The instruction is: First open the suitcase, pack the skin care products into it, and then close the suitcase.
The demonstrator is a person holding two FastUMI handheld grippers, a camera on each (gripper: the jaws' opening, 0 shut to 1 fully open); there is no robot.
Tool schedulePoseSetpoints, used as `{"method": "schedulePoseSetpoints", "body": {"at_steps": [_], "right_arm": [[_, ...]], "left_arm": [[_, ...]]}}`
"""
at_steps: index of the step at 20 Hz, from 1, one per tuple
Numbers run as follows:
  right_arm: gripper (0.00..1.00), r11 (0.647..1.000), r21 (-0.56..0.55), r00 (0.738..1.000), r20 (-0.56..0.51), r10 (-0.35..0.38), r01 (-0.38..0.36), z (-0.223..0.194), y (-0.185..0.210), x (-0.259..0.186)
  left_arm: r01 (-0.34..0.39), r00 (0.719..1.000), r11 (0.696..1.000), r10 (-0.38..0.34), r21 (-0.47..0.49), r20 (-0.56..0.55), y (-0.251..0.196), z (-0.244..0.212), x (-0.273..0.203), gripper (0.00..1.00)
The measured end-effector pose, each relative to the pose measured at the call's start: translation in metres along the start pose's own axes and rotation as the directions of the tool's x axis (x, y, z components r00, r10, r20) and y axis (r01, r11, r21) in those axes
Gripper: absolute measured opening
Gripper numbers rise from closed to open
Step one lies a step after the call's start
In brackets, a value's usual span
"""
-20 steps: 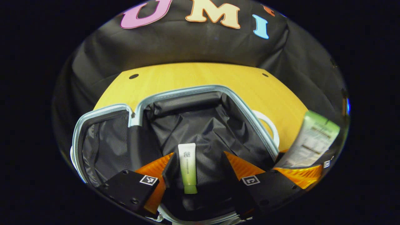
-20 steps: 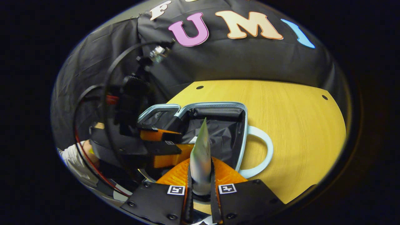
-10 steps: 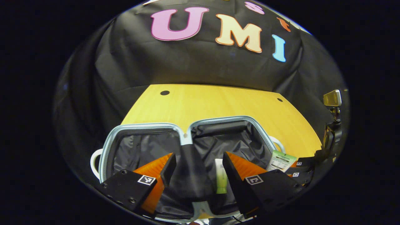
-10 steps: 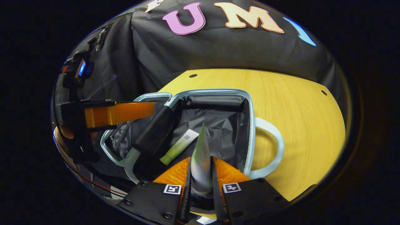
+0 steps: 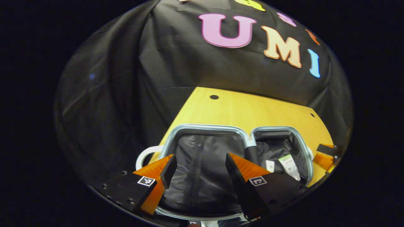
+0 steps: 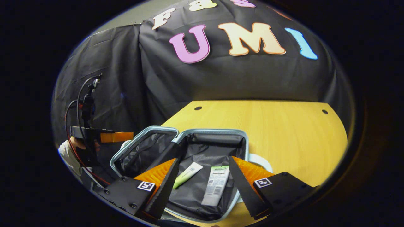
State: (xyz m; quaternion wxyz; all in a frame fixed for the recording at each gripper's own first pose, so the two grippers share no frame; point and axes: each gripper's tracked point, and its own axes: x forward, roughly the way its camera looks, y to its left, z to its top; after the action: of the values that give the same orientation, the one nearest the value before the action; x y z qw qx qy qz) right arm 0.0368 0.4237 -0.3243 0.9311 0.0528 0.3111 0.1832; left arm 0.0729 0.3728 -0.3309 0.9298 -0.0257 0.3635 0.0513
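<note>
Even overhead light brightens the counter (image 6: 284, 132); the suitcase lining (image 5: 202, 176) stays dim; fisheye bending and softness grow toward edges.

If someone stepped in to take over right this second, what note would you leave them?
Left gripper: open, holding nothing, above the left half of the suitcase.
Right gripper: open, holding nothing, above the right half.
Things: the suitcase lies open on the yellow table. The small green tube and the bigger white tube lie side by side in the right half, a little apart.
Done: case opened, two tubes packed.
Left: I see no other products on the table, so probably fold one half over the other and close the case.
</note>
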Motion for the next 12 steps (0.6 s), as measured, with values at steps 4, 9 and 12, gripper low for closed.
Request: {"method": "schedulePoseSetpoints", "body": {"at_steps": [4,9,12], "right_arm": [[0.98,0.998,-0.026,0.996,0.068,-0.05,0.052,0.03,-0.022,-0.018],[0.98,0.99,-0.013,0.984,0.113,-0.139,0.142,0.05,-0.06,-0.038],[0.98,0.982,-0.008,0.975,0.118,-0.189,0.191,0.05,-0.077,-0.051]], "left_arm": [[-0.09,0.996,0.996,0.09,-0.028,-0.013,0.054,0.001,0.001,0.92],[-0.152,0.987,0.986,0.148,-0.062,-0.065,0.106,-0.008,0.019,0.92],[-0.171,0.978,0.982,0.16,-0.081,-0.134,0.126,-0.026,0.038,0.91]]}}
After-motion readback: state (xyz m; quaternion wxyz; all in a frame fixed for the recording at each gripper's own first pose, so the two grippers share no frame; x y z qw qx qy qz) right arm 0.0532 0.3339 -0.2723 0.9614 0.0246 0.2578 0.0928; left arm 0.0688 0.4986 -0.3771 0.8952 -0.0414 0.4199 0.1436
